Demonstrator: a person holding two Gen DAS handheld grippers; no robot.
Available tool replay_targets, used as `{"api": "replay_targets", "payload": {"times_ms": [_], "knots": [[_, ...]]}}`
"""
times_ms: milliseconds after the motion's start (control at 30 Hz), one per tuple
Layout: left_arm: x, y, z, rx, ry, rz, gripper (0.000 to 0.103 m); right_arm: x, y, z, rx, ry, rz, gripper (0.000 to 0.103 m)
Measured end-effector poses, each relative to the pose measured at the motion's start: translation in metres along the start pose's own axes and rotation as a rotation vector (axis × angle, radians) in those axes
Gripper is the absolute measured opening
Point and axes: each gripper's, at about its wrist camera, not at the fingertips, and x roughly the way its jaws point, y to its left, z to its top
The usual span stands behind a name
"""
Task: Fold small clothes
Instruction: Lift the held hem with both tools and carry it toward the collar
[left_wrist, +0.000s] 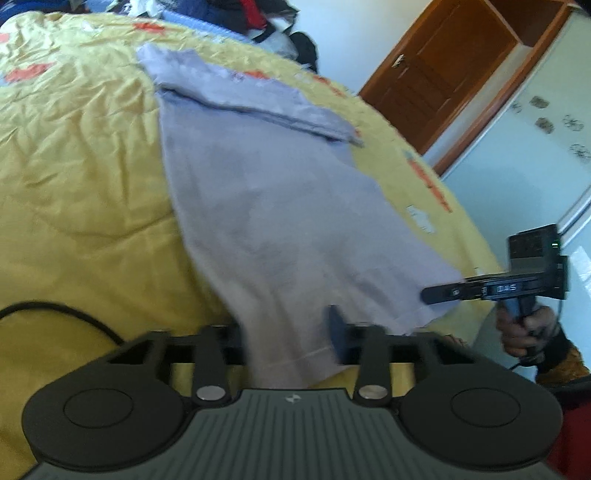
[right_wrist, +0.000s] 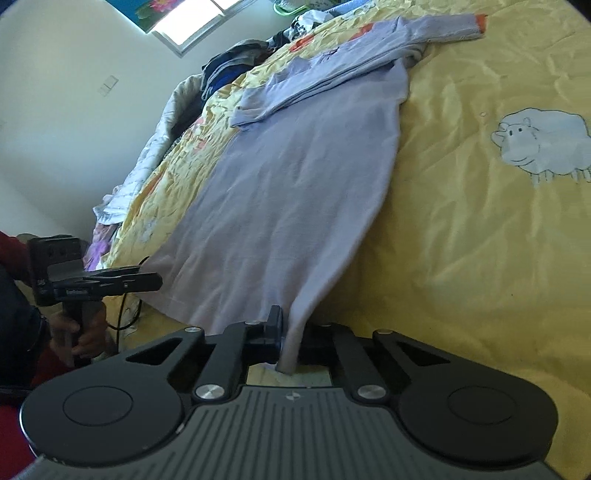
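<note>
Left wrist view: the left gripper (left_wrist: 291, 332) pinches one hem corner of the lavender shirt (left_wrist: 266, 192) lying on the yellow quilt (left_wrist: 74, 166) — the right gripper (right_wrist: 291, 343) clamps the other corner.

From my remote seat I saw a bed (right_wrist: 461, 229) under a rumpled yellow quilt, a pale sheep (right_wrist: 541, 142) stitched near its right edge. A heap of dark clothes (left_wrist: 255, 16) sat along the bed's far edge. A brown wooden door (left_wrist: 436, 70) stood in pale walls. Daylight came through a window (right_wrist: 199, 22) high on the wall, with a light switch (right_wrist: 108, 85) below it.
</note>
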Motion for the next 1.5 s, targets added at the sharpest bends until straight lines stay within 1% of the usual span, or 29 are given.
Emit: {"api": "replay_targets", "payload": {"times_ms": [67,167,267,367,467,567,667,767,867,1067,1133,1267,1433,1500], "knots": [[-0.001,0.002,-0.002,-0.003,-0.007,0.028,0.01,0.0,0.007,0.0,-0.027,-0.008,-0.024,0.007],[-0.004,0.002,-0.005,0.004,-0.03,0.06,0.005,-0.004,0.015,0.002,-0.058,-0.023,-0.048,0.007],[-0.011,-0.004,-0.007,0.046,-0.103,0.096,0.004,-0.006,0.021,0.008,-0.074,-0.053,-0.069,0.006],[-0.019,-0.008,0.0,0.048,-0.176,0.092,0.004,-0.012,0.023,0.016,-0.082,-0.092,-0.079,0.006],[-0.023,-0.019,0.008,0.086,-0.223,0.1,0.004,-0.015,0.029,0.023,-0.099,-0.141,-0.099,0.006],[-0.025,-0.028,0.017,0.111,-0.273,0.117,0.004,-0.017,0.036,0.03,-0.13,-0.193,-0.138,0.006],[-0.029,-0.033,0.024,0.105,-0.322,0.123,0.004,-0.017,0.041,0.038,-0.142,-0.236,-0.163,0.006],[-0.031,-0.035,0.031,0.093,-0.365,0.122,0.004,-0.02,0.042,0.047,-0.132,-0.291,-0.164,0.006],[-0.034,-0.033,0.038,0.058,-0.406,0.102,0.004,-0.023,0.039,0.056,-0.108,-0.34,-0.161,0.006],[-0.043,-0.017,0.055,-0.078,-0.491,-0.02,0.004,-0.023,0.029,0.078,-0.056,-0.429,-0.179,0.006],[-0.042,-0.013,0.063,-0.112,-0.508,-0.038,0.004,-0.023,0.028,0.083,-0.045,-0.467,-0.189,0.006],[-0.039,-0.014,0.077,-0.123,-0.532,0.014,0.004,-0.021,0.025,0.095,-0.026,-0.529,-0.184,0.006],[-0.026,-0.017,0.092,-0.104,-0.531,0.094,0.004,-0.009,0.023,0.106,-0.014,-0.548,-0.199,0.006],[-0.02,-0.016,0.097,-0.104,-0.526,0.107,0.004,-0.003,0.023,0.111,-0.019,-0.549,-0.219,0.006]]}}
